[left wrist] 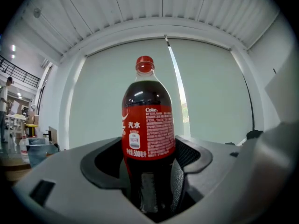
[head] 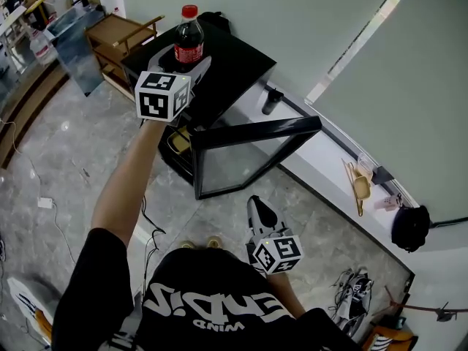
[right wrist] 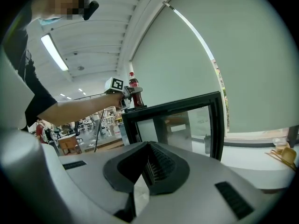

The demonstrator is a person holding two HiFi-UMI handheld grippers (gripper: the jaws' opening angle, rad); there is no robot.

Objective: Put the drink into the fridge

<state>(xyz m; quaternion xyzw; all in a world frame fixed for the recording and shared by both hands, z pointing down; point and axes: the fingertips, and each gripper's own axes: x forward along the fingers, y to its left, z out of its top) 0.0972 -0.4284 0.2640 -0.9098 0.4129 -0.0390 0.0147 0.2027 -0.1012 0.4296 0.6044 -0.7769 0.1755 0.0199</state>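
Note:
A cola bottle point(head: 189, 39) with a red cap and red label stands upright on top of the black mini fridge point(head: 230, 64). My left gripper point(head: 186, 62) is shut on its lower body, and the bottle point(left wrist: 148, 134) fills the middle of the left gripper view. The fridge's glass door point(head: 252, 156) hangs open toward me. My right gripper point(head: 257, 205) is held low in front of that door, shut with nothing in it. In the right gripper view the shut gripper point(right wrist: 147, 164) faces the open door point(right wrist: 187, 120), with the bottle point(right wrist: 135, 91) high above it.
A wooden cart point(head: 121, 39) stands left of the fridge. Along the wall runs a white ledge point(head: 322, 167) with a dark bottle point(head: 272, 101) and small items. Cables point(head: 44, 202) and shoes point(head: 352, 298) lie on the marble floor.

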